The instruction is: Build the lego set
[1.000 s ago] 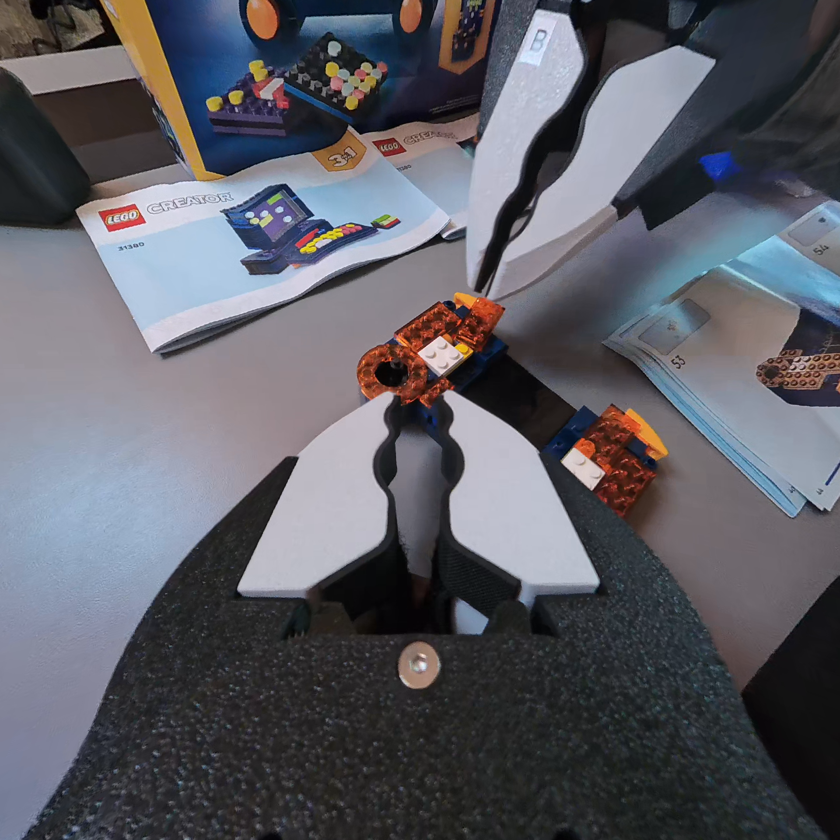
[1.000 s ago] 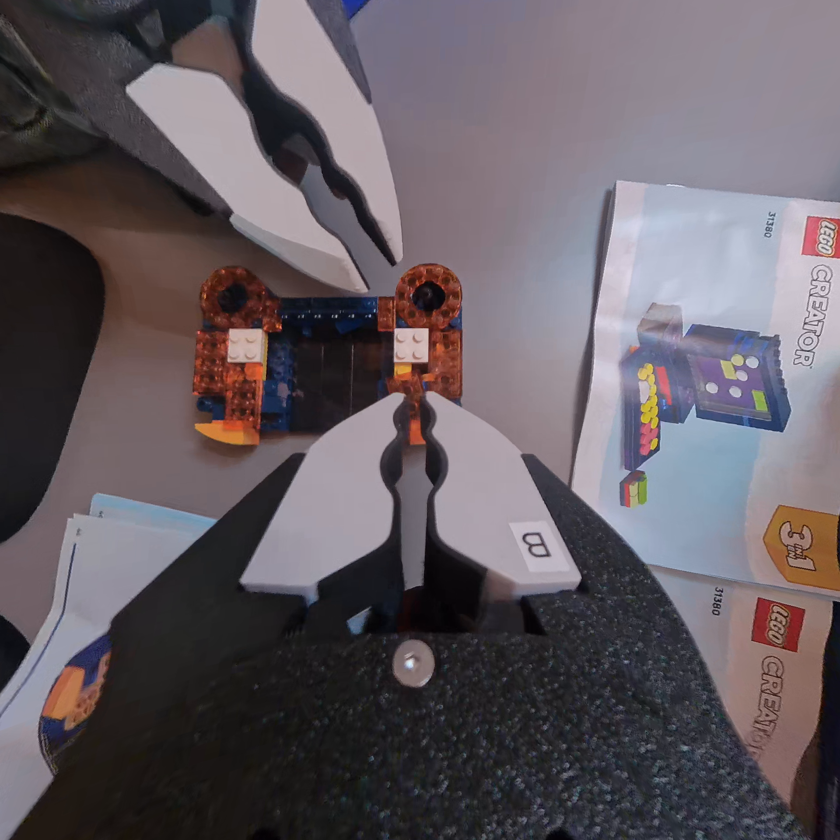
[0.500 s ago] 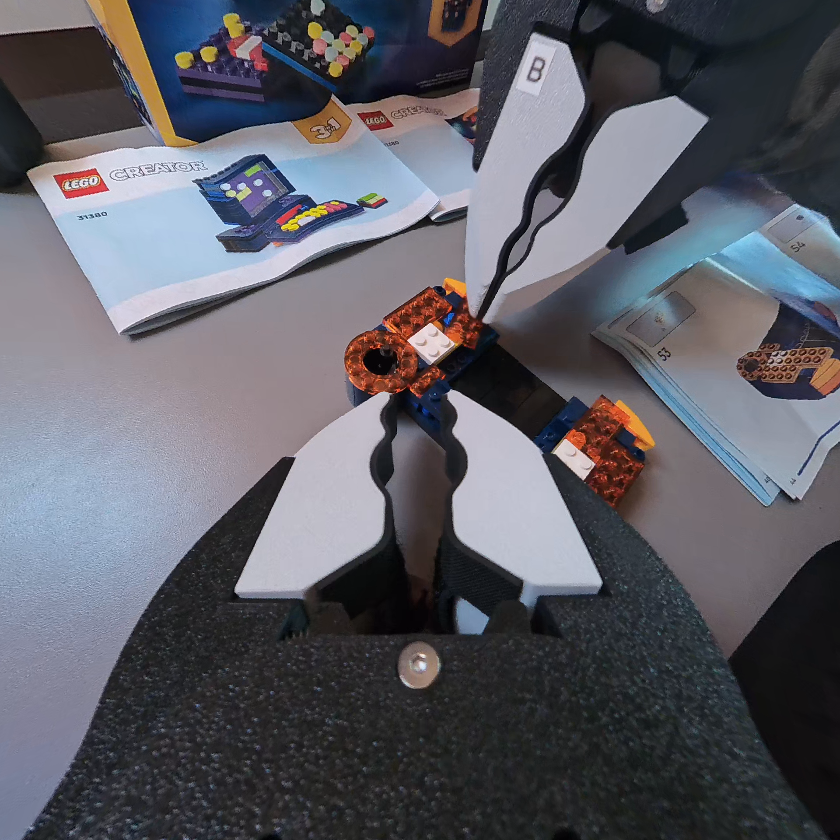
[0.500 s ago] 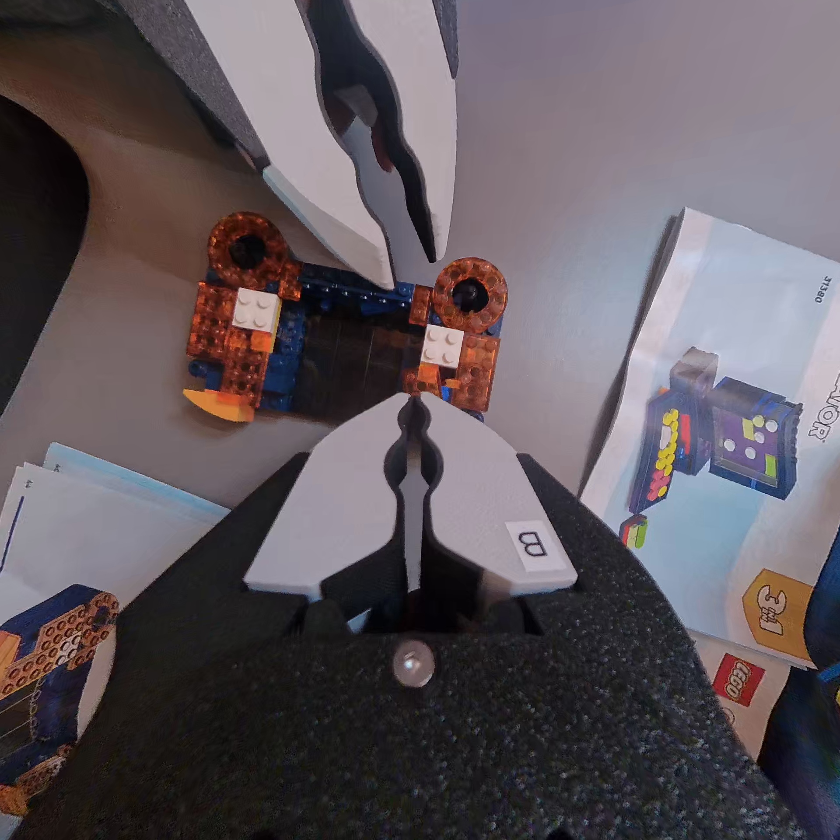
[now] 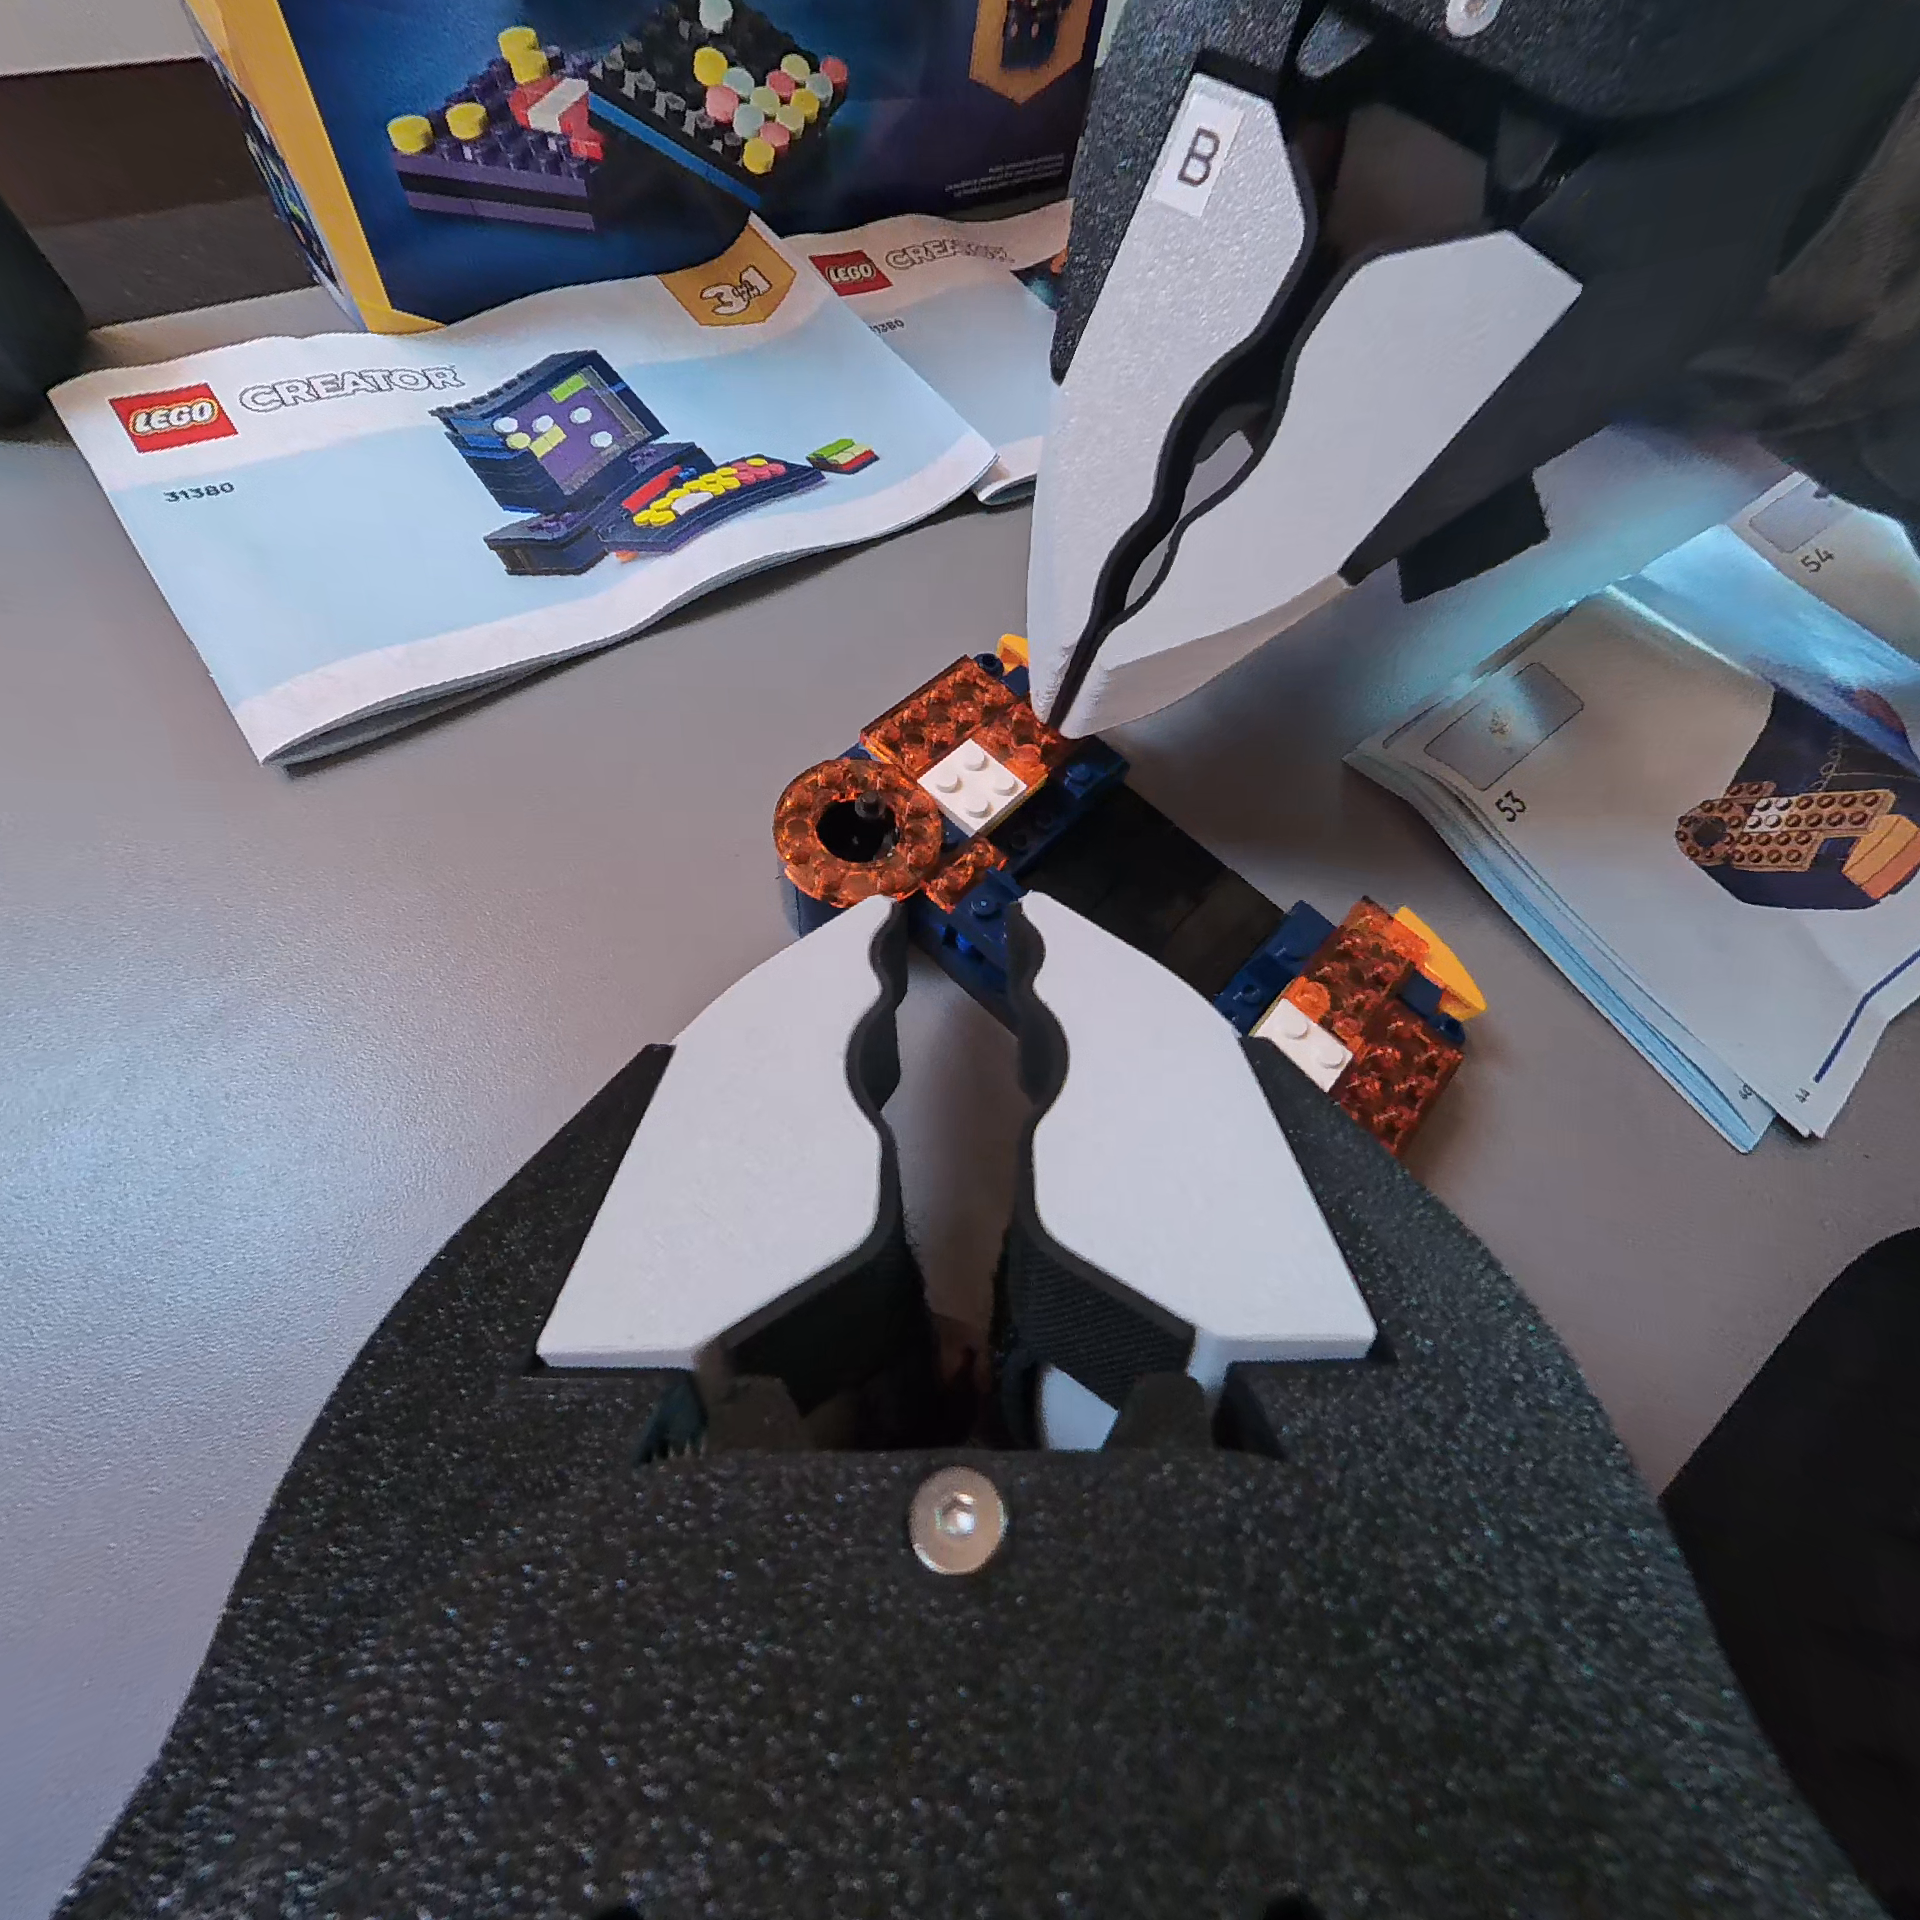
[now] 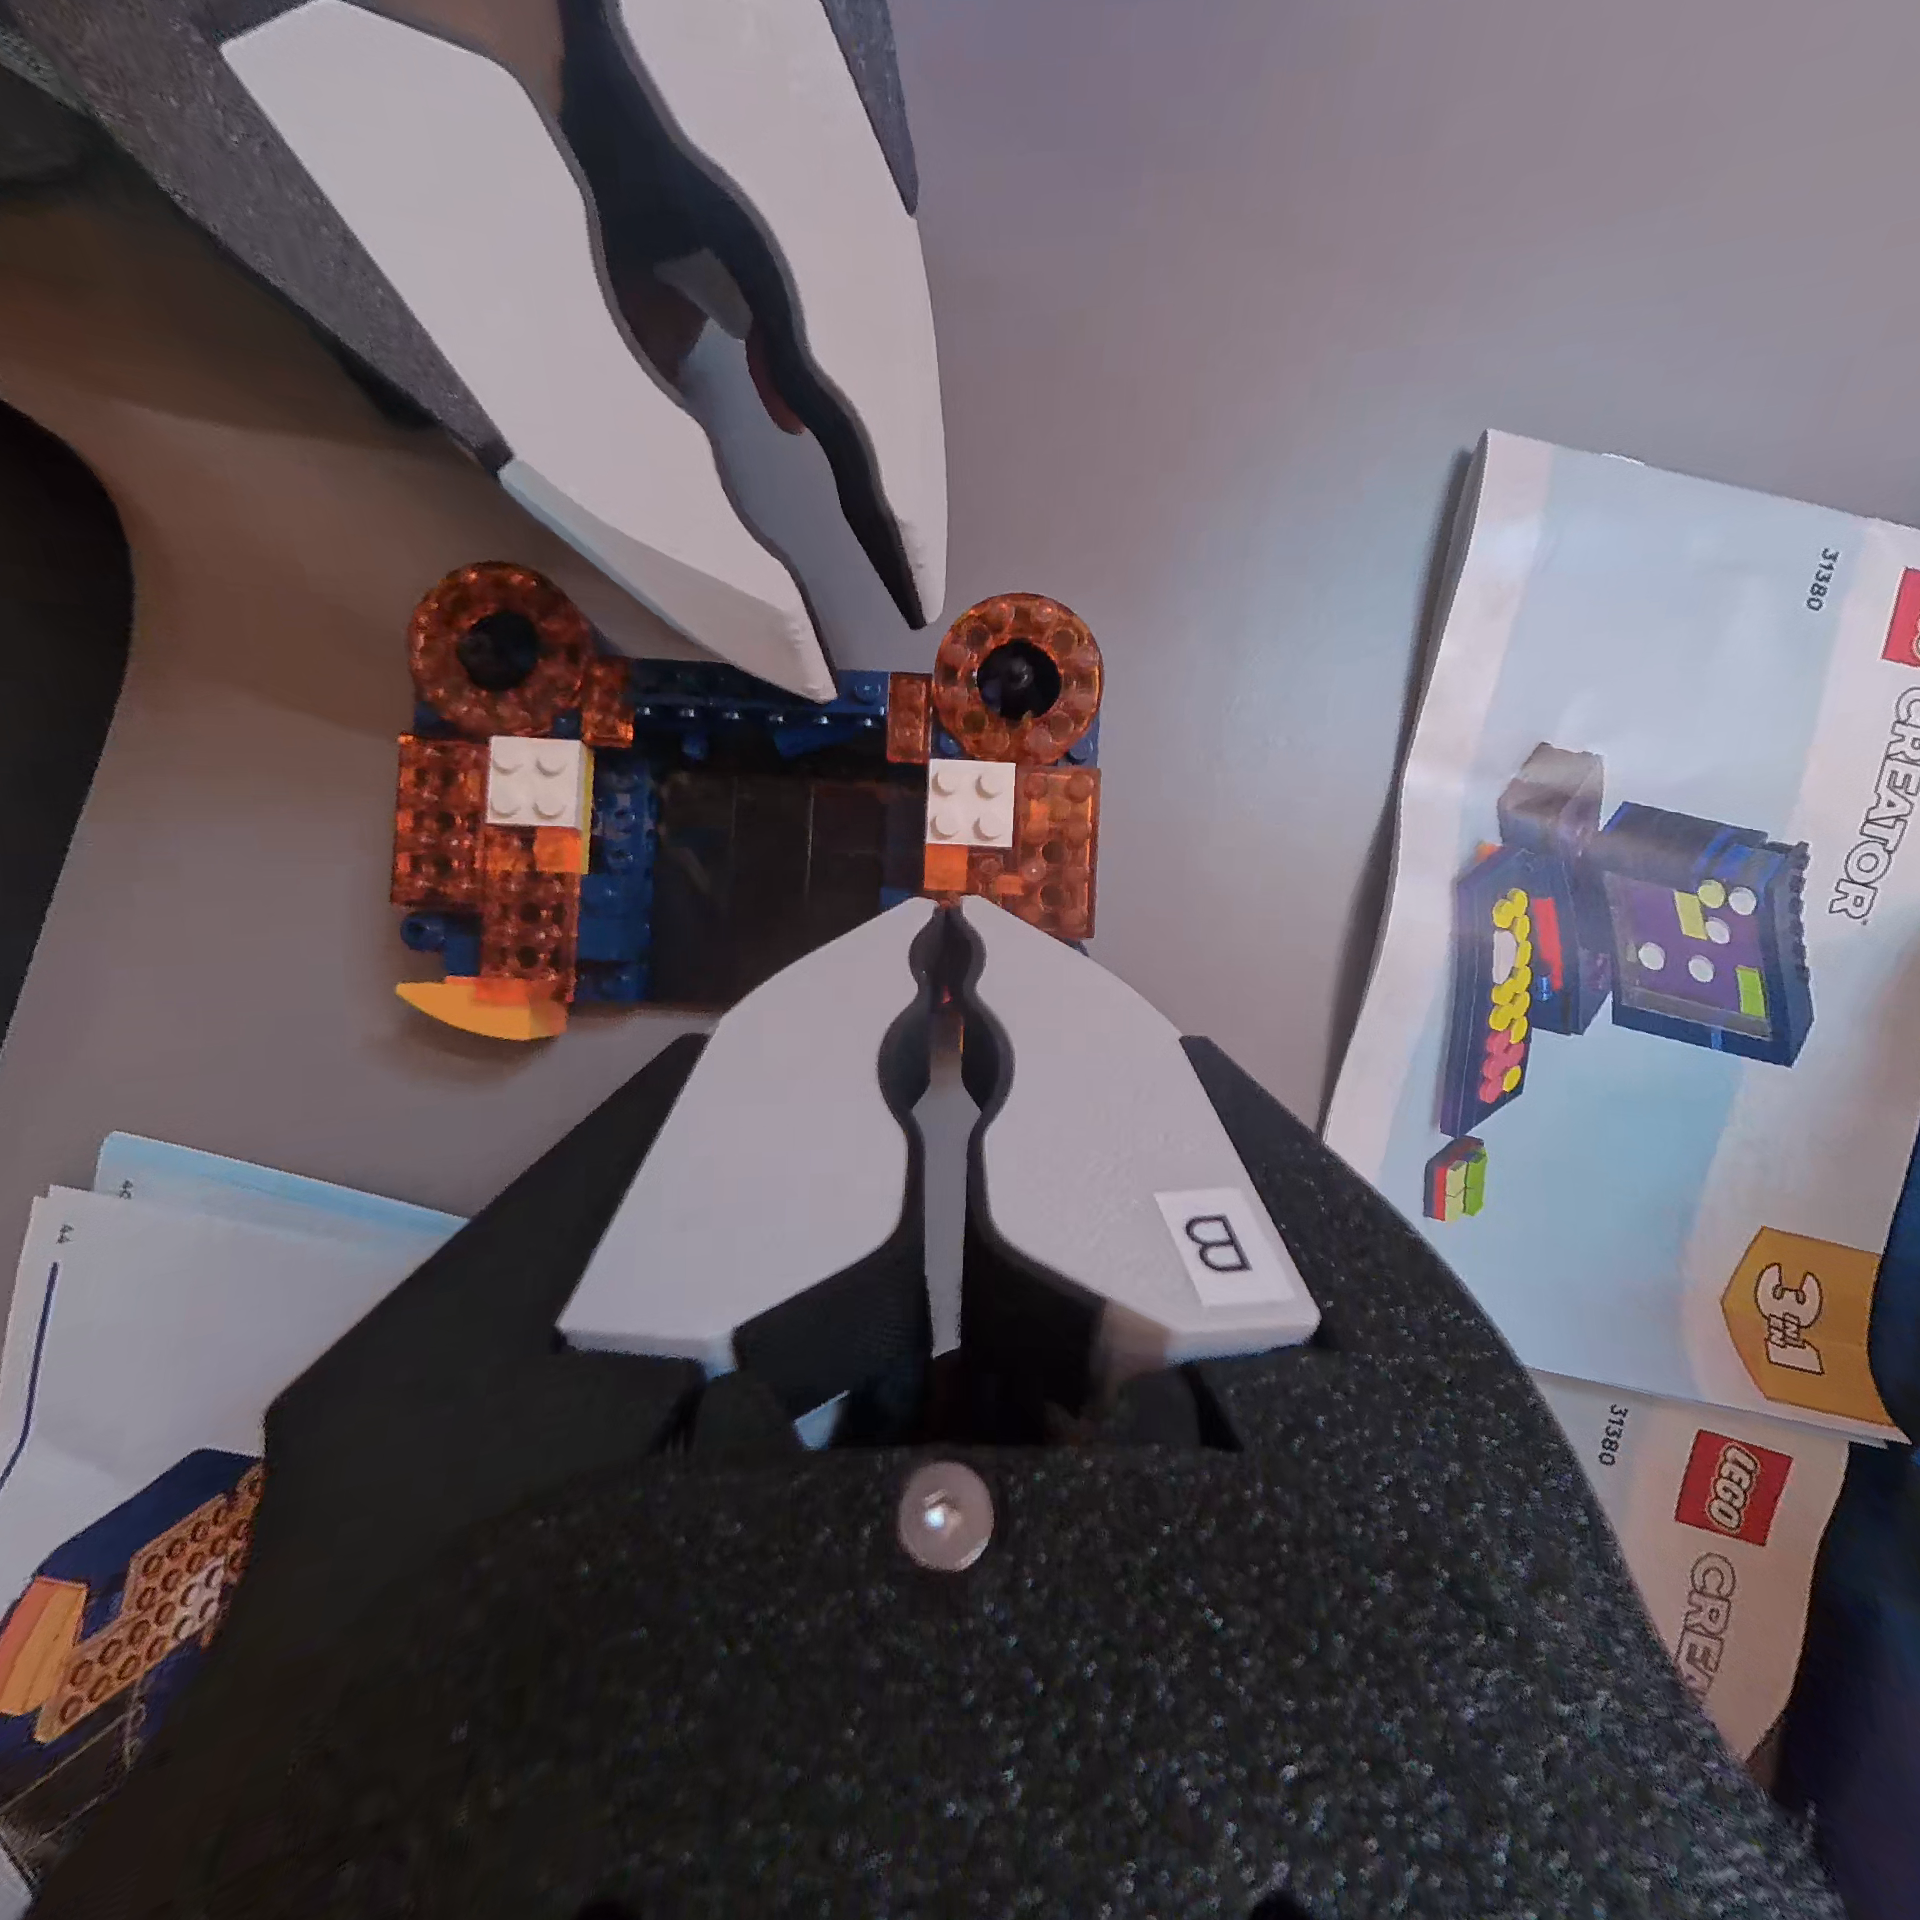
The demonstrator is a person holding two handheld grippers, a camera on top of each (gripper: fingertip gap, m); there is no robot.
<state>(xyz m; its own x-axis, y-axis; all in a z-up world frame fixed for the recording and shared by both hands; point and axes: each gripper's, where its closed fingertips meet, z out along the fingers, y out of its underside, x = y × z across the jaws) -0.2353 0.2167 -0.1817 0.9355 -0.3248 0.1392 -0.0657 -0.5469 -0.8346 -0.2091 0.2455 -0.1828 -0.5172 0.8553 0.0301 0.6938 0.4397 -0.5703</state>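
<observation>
Brick model [image 5: 977,790]: lies flat on the grey table [image 5: 312,1039], dark blue and black in the middle, with a clear orange end on each side.

Left gripper [image 5: 954,909]: reaches the model's near long edge just beside the orange ring [image 5: 857,831]. Stands a little apart at the tips and clamps a dark blue brick of that edge between them, one pad on each side. In the right wrist view, comes down onto the same blue edge [image 6: 727,691] between the two rings.

Right gripper [image 6: 945,914]: comes from the opposite side of the model, tips closed together with nothing between them. Touches the clear orange plate [image 5: 956,712] at its far corner, beside the white four-stud plate [image 5: 982,784]. Faces the left gripper across the same end of the model.

Farther out from the model:
- on the far side in the left wrist view, a closed pale blue booklet [image 5: 520,520], flat on the table, with a second one [image 5: 935,301] partly tucked under it
- behind those, well apart from the model, an upright blue and yellow box [image 5: 582,125]
- near the model's other orange end [image 5: 1371,1029], an open booklet [image 5: 1662,779], not touching it
</observation>
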